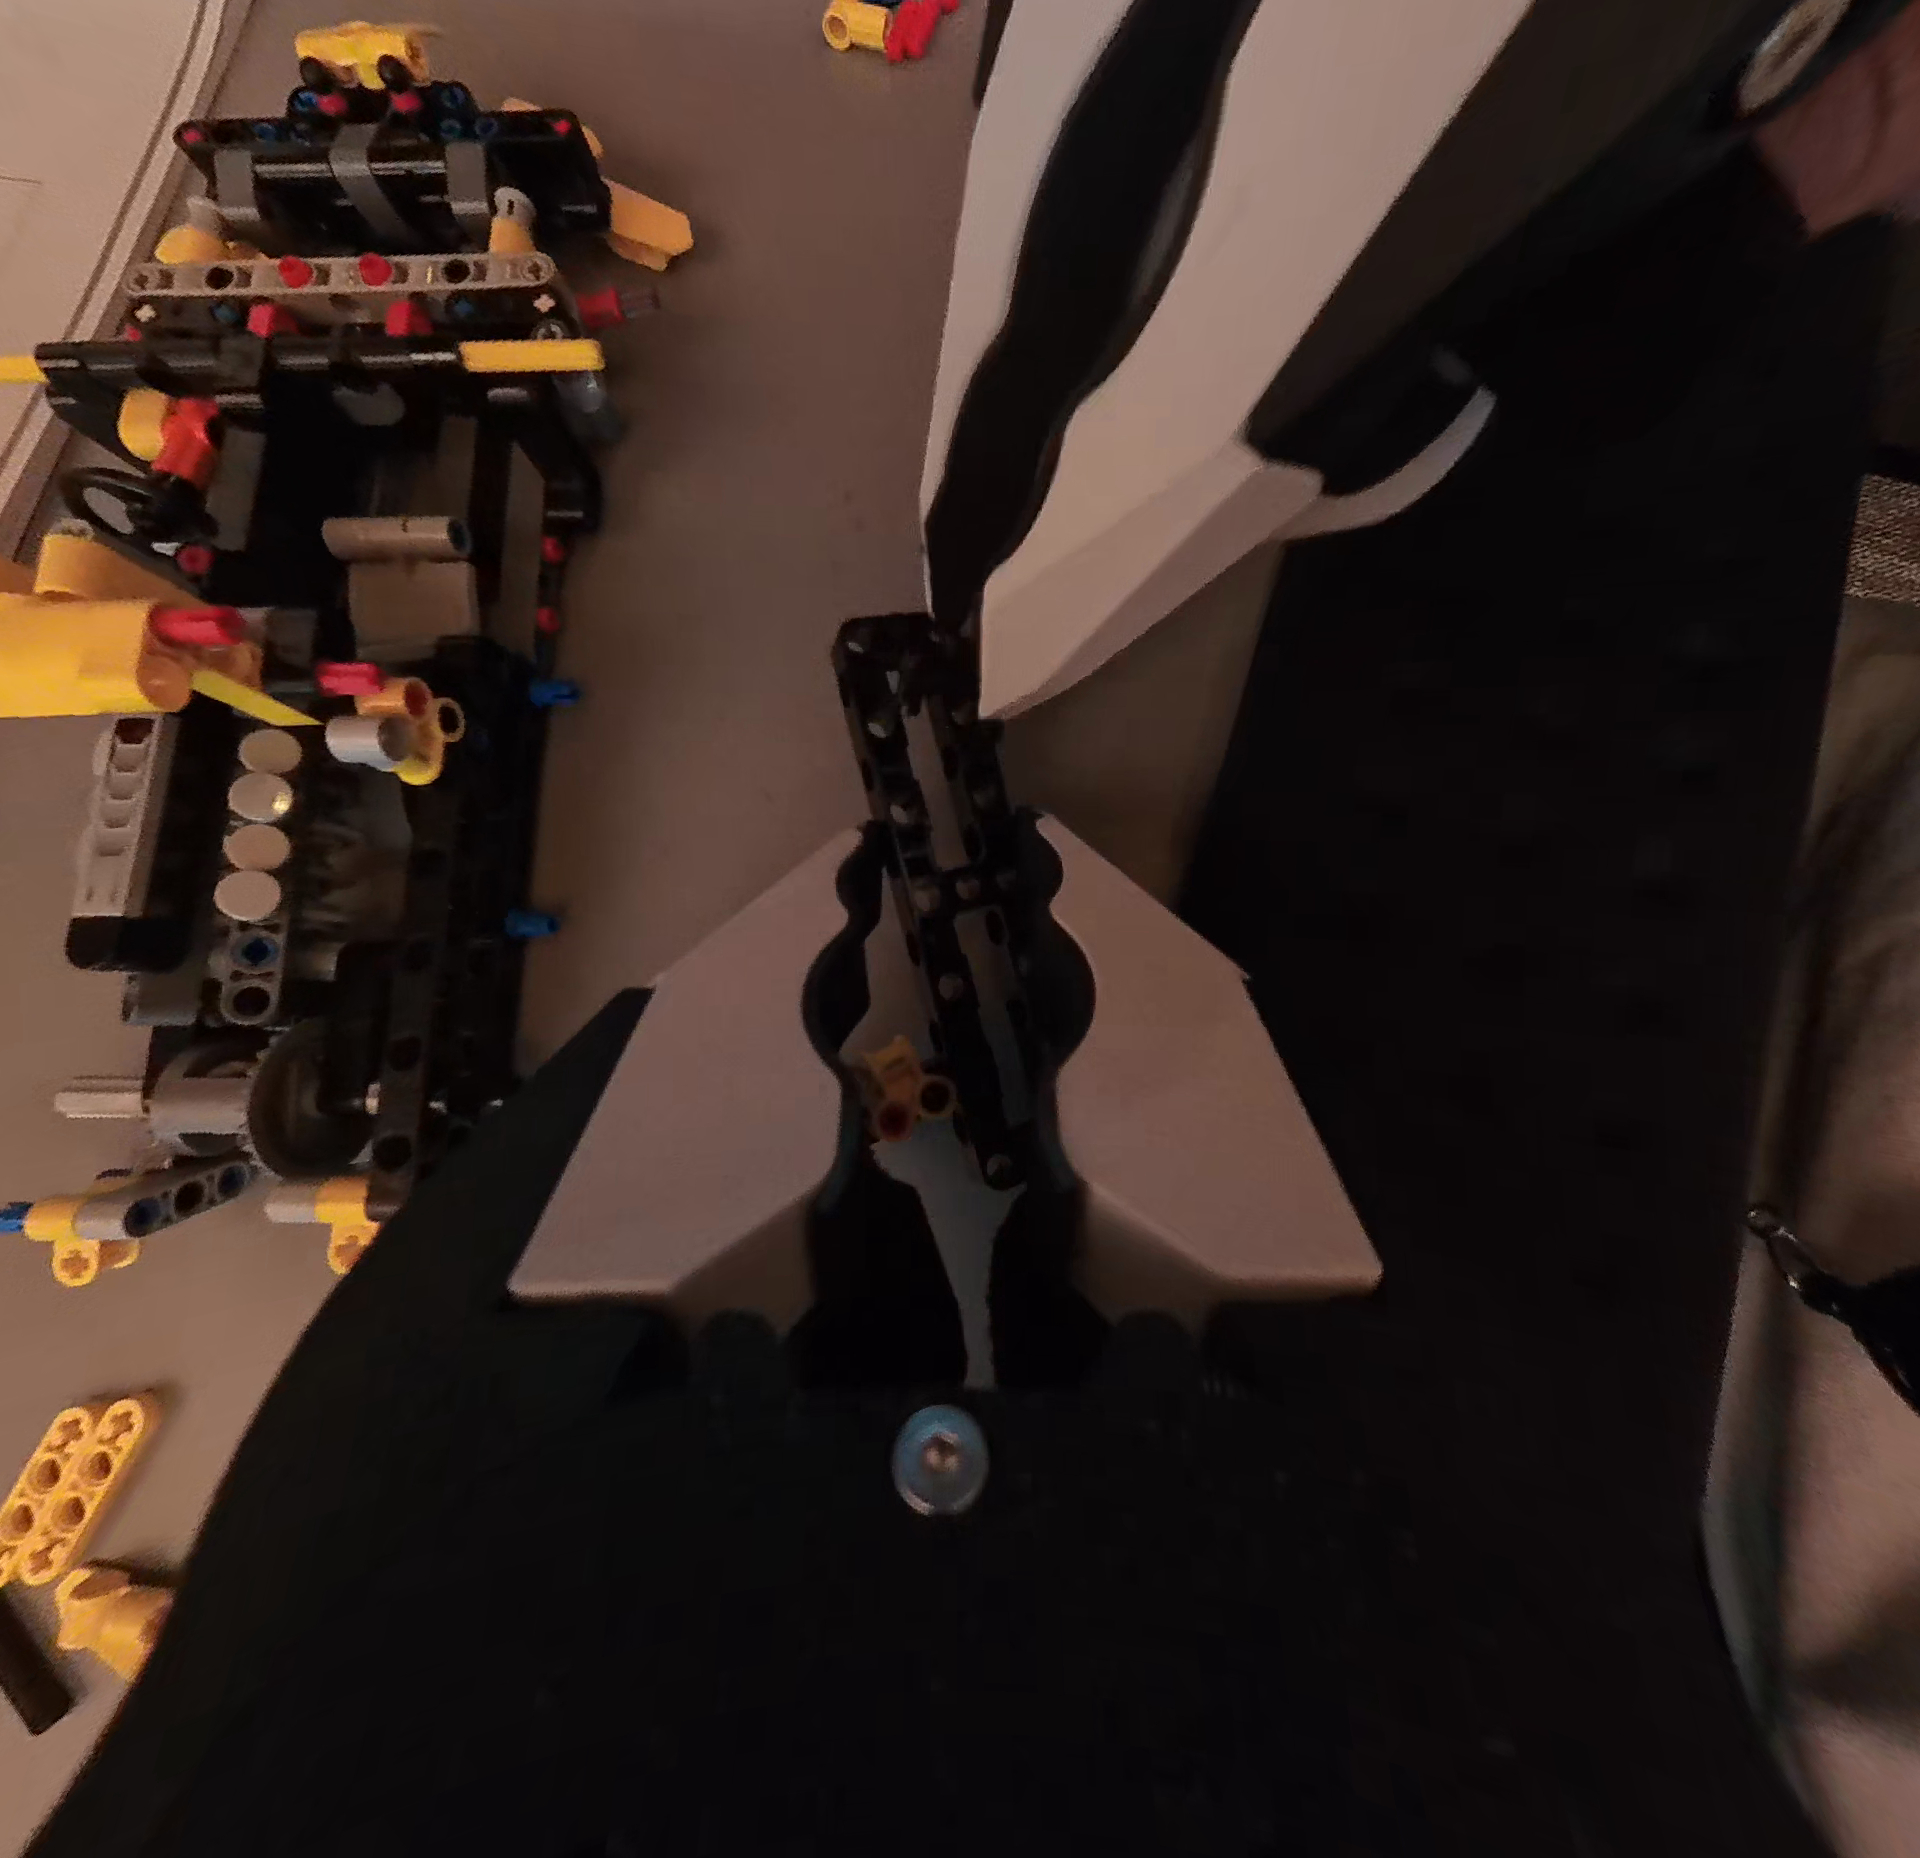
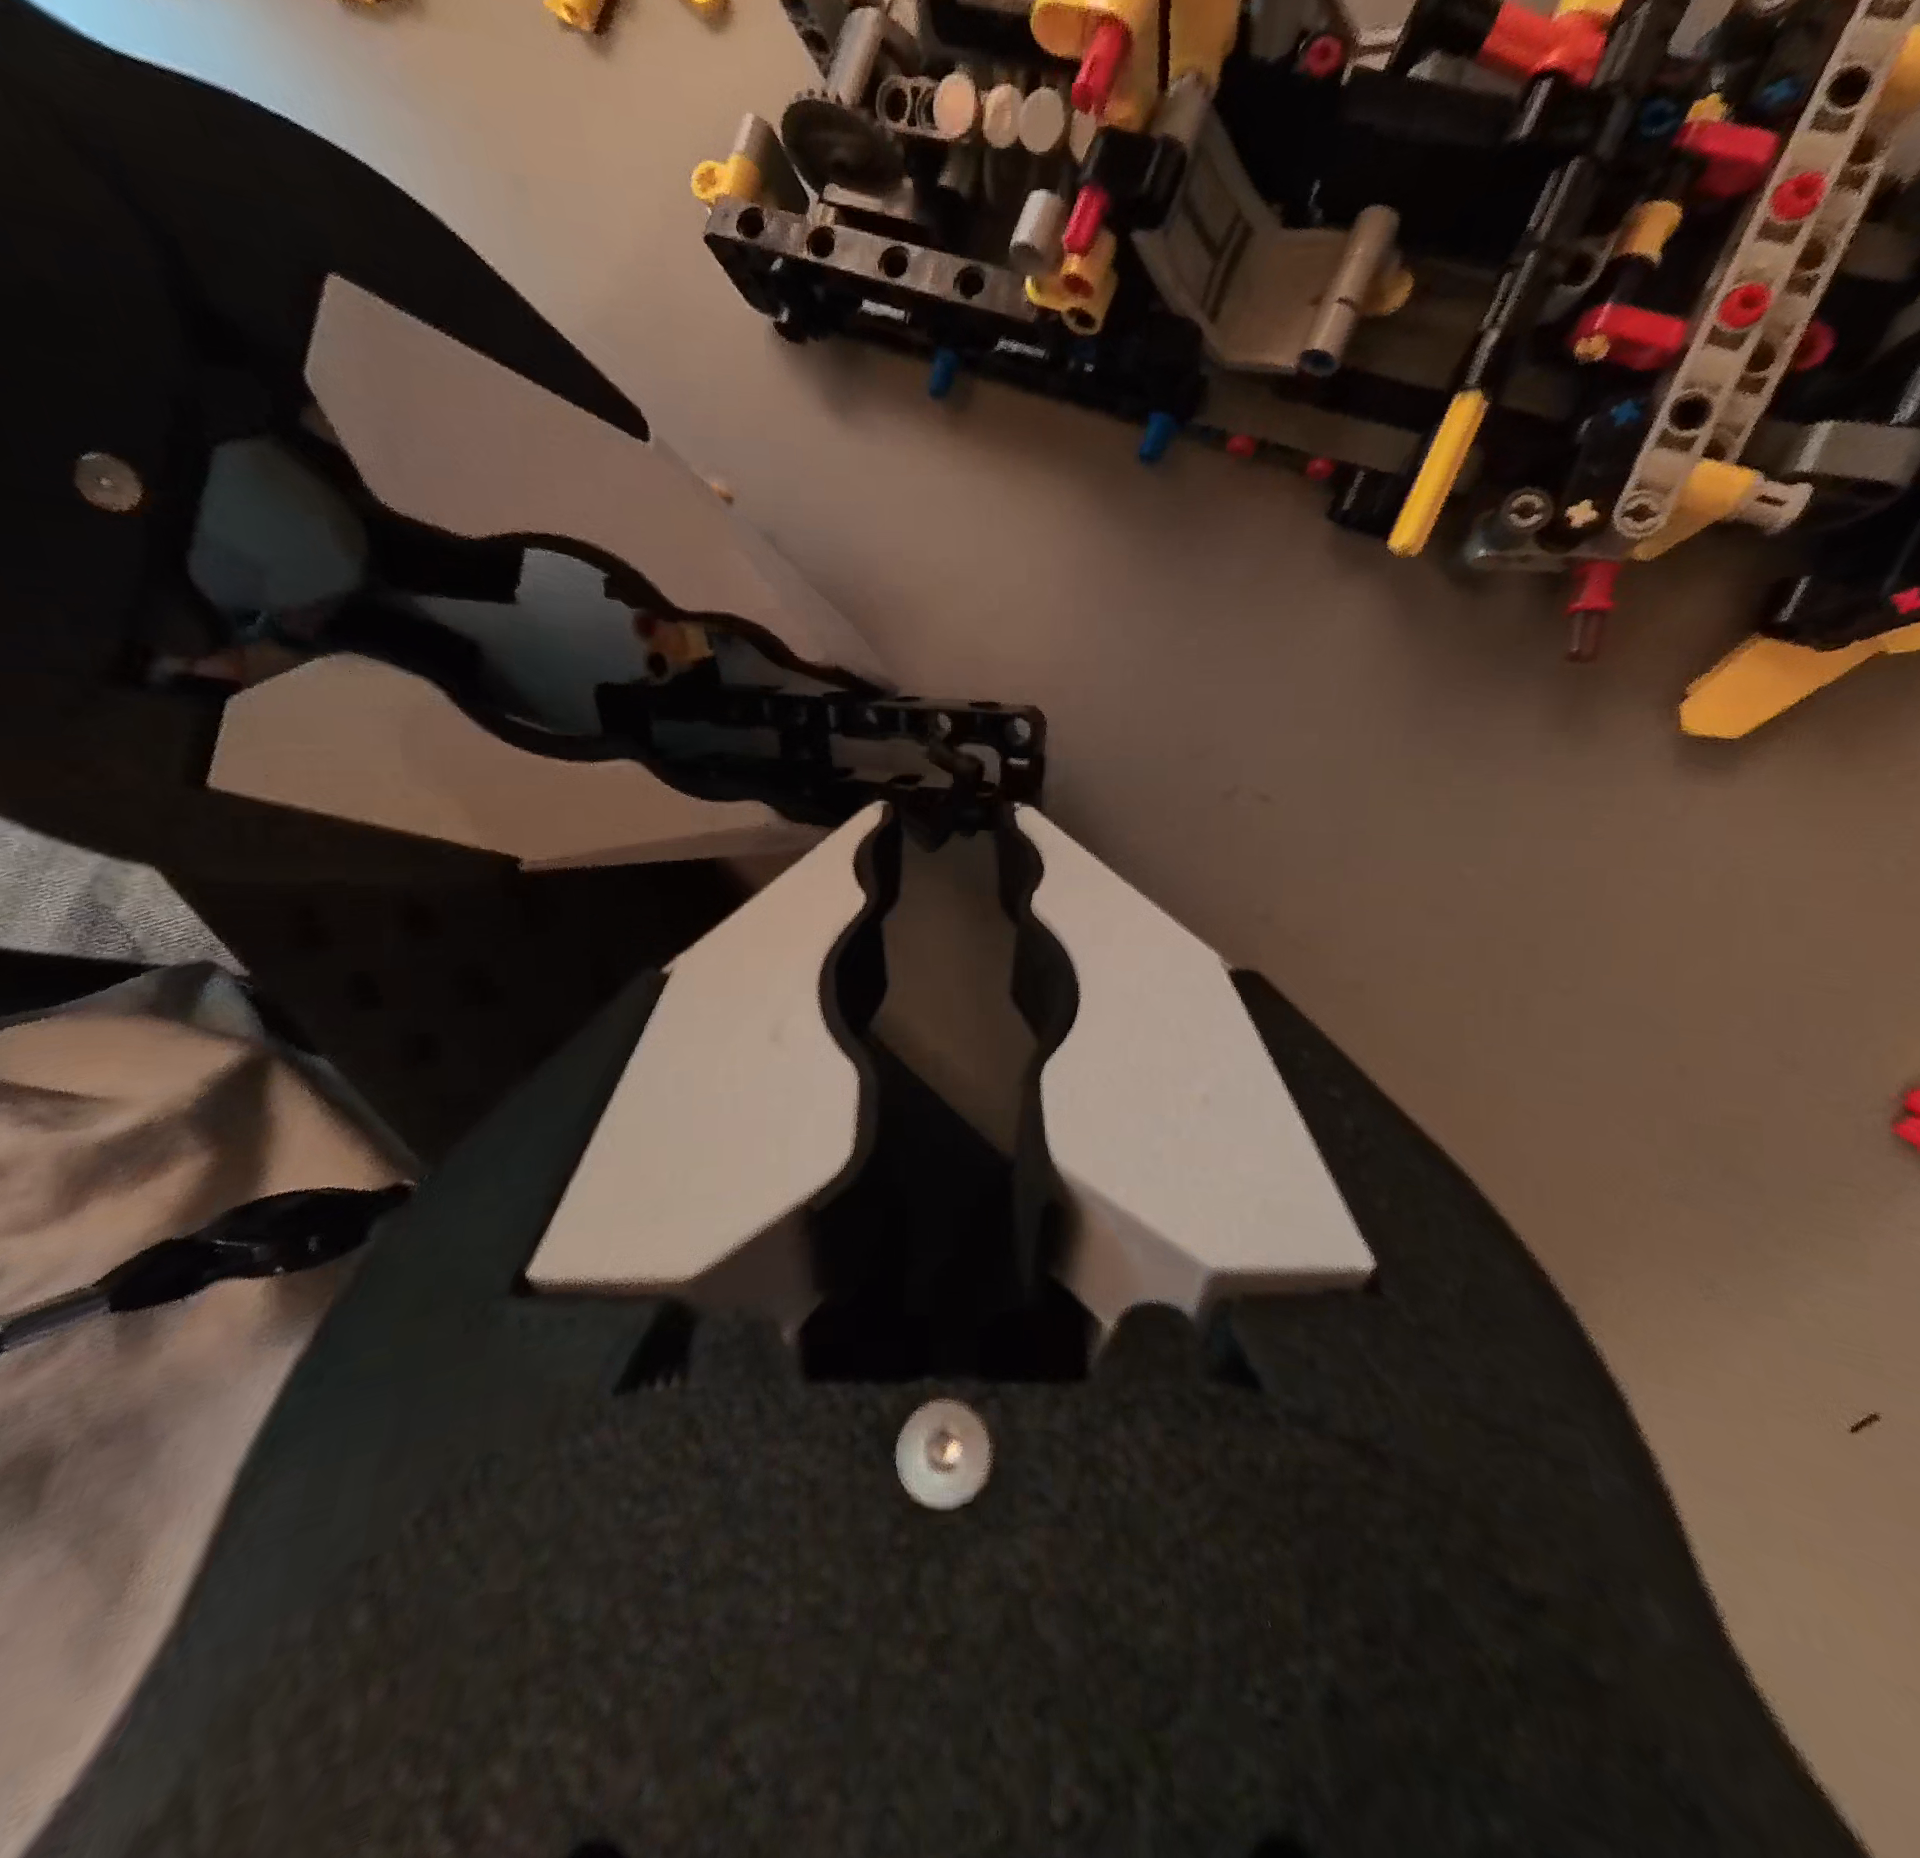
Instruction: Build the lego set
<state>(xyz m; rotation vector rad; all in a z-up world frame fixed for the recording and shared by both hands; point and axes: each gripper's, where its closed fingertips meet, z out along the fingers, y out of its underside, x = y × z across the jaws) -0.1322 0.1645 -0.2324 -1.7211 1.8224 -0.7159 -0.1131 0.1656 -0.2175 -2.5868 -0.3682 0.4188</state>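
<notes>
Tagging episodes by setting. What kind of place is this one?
Probably a home or hobby tabletop, not a lab bench, though little shows beyond the surface. Cues: a plain grey-brown table, a half-built lego model lying on it, and loose yellow pieces scattered around it.

black beam frame (image 1: 940,873) | tool (image 2: 948,821) white-black | table (image 2: 1247,769) grey-beige
</notes>
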